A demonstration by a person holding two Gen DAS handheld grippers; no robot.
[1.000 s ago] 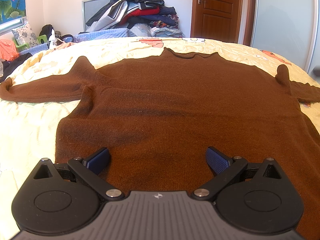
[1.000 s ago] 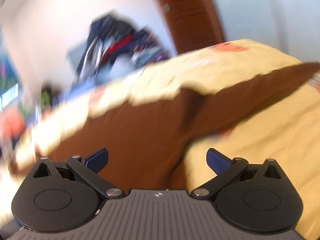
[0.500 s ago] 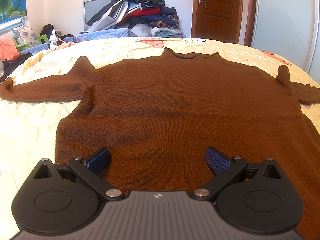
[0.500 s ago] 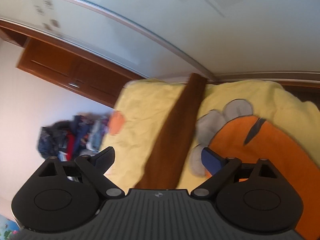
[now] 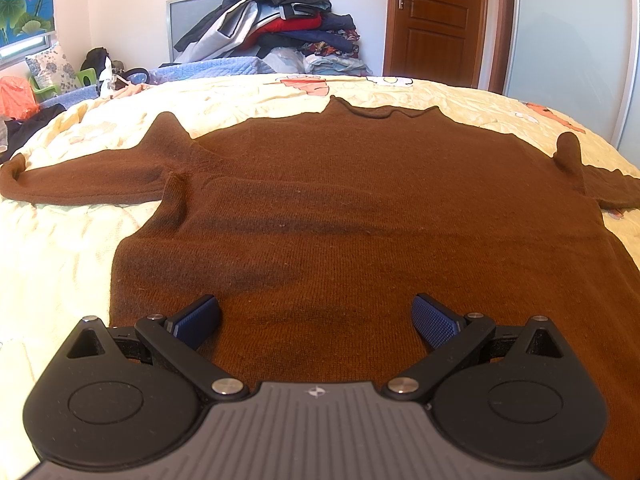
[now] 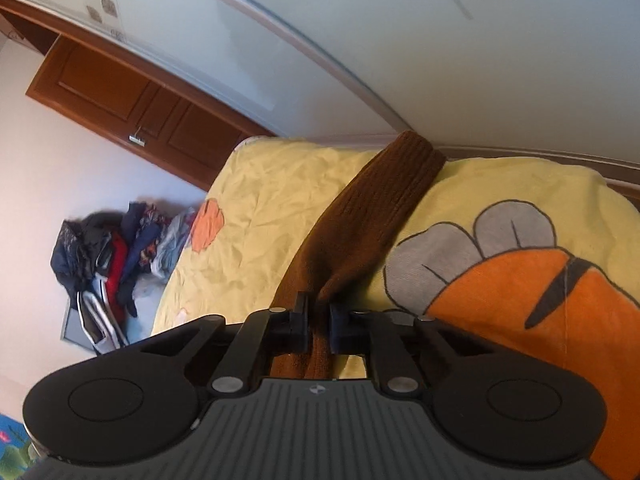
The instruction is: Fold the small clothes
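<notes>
A brown knit sweater [image 5: 340, 208] lies flat on the yellow bedspread [image 5: 52, 248], collar at the far side, both sleeves spread out. My left gripper [image 5: 316, 318] is open and empty, hovering over the sweater's near hem. In the right wrist view my right gripper [image 6: 319, 326] is shut on the sweater's right sleeve [image 6: 372, 216]; the sleeve runs away from the jaws to its cuff at the bed's far edge. The view is rolled sideways.
A pile of clothes [image 5: 276, 28] is heaped beyond the bed's far side, next to a wooden door [image 5: 436, 20]. A pale sliding wardrobe [image 5: 572, 44] stands to the right. Cushions and an orange bag [image 5: 16, 96] sit at the far left.
My right gripper swung out to the right sleeve, rolled sideways, and shut on it; half a second ago it was still open around it. My left gripper has not moved.
</notes>
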